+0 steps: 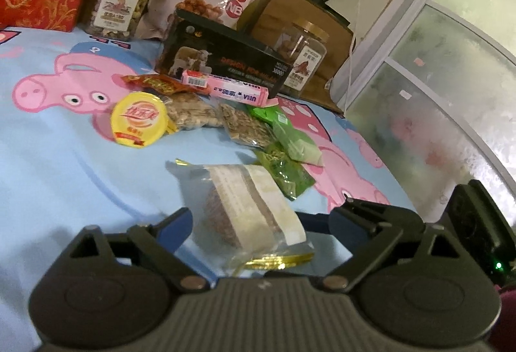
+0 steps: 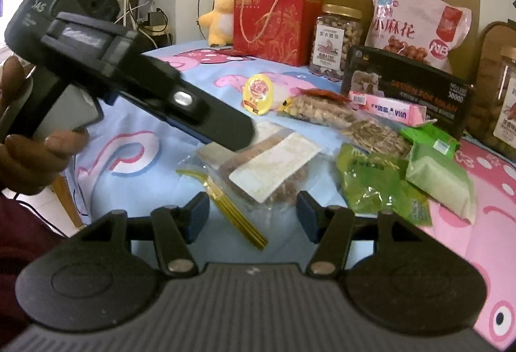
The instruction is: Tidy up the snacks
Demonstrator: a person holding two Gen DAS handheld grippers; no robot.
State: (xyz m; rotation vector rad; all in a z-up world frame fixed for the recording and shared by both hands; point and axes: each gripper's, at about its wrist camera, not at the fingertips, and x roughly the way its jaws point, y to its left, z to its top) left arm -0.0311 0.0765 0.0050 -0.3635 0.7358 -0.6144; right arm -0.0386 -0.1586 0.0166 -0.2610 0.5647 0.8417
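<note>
my left tool (image 1: 258, 220) is spread wide around the clear cellophane pastry packet with a white label and gold tie (image 1: 254, 210), pads not pressing it. my right tool (image 2: 253, 216) stands half open just behind the same packet, touching nothing. it lies on the light blue cartoon-pig bedsheet (image 1: 64, 178). i judge the sorting barely begun: the yellow-lidded jelly cup (image 1: 140, 120), pink candy box (image 1: 225, 87) and green packets (image 1: 290, 158) lie in a loose heap.
</note>
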